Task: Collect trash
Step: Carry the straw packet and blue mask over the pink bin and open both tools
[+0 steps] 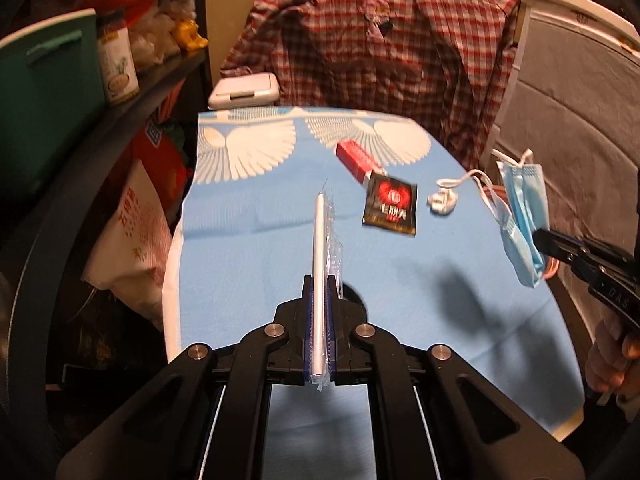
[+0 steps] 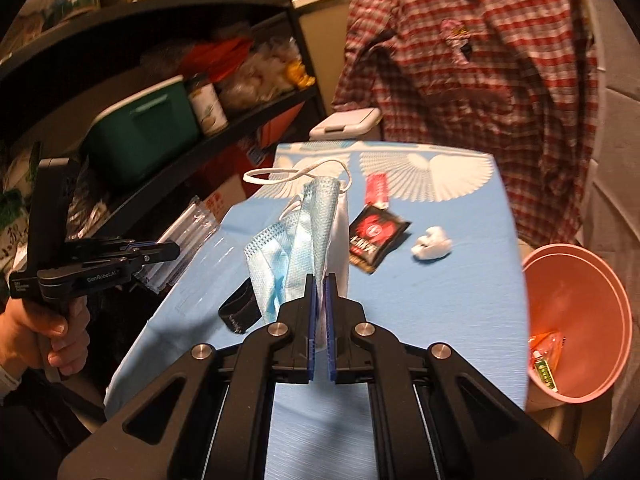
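My left gripper is shut on a white straw in a clear wrapper, held above the blue-clothed table. The right wrist view shows this gripper at the left with the clear wrapper sticking out of it. My right gripper is shut on a crumpled blue face mask with white ear loops, lifted off the cloth. In the left wrist view the right gripper and the mask hang at the table's right edge. A red pack, a black sachet and a white wad lie on the cloth.
A pink bin with some wrappers inside stands low beside the table's right edge. A white lidded box sits behind the table, a plaid shirt hangs at the back, and cluttered shelves line the left. A small black item lies near me.
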Demonstrator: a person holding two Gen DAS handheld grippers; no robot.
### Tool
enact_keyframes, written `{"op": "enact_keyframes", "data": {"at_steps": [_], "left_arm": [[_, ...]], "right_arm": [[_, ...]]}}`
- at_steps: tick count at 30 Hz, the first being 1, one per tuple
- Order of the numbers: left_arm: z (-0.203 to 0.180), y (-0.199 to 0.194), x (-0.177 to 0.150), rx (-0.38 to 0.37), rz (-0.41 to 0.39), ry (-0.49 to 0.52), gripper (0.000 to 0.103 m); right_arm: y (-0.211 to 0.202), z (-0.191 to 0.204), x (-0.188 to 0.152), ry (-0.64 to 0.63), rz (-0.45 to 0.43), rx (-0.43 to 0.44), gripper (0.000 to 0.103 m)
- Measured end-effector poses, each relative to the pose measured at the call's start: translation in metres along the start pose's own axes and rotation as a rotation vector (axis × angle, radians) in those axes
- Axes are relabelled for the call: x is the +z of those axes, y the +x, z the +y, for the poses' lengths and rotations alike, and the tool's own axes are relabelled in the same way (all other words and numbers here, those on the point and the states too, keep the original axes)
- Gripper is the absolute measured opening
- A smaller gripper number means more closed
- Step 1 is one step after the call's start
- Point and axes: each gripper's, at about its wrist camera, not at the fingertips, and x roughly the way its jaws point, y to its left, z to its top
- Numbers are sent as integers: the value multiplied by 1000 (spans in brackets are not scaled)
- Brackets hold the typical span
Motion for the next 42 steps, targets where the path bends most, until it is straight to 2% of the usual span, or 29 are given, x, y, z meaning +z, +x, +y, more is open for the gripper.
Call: {"op": "enact_keyframes", "data": {"at_steps": [9, 18, 24, 32, 42], "left_arm": [[-22, -12, 14, 44, -80, -60, 5], [-44, -29, 31, 42, -166, -98, 5], [-61, -35, 40, 38, -205, -98, 5], [-83, -38, 51, 28, -241, -103, 5], [-109, -35, 61, 25, -253, -119, 5]], "right_arm": [[-26, -22, 15, 17, -72, -53, 5], [-50, -47, 32, 70, -131, -95, 5], [-63, -56, 45, 72, -126, -107, 5], [-91, -78, 79, 55, -146, -133, 5], [-99, -115, 68, 53, -168, -213, 5]]}}
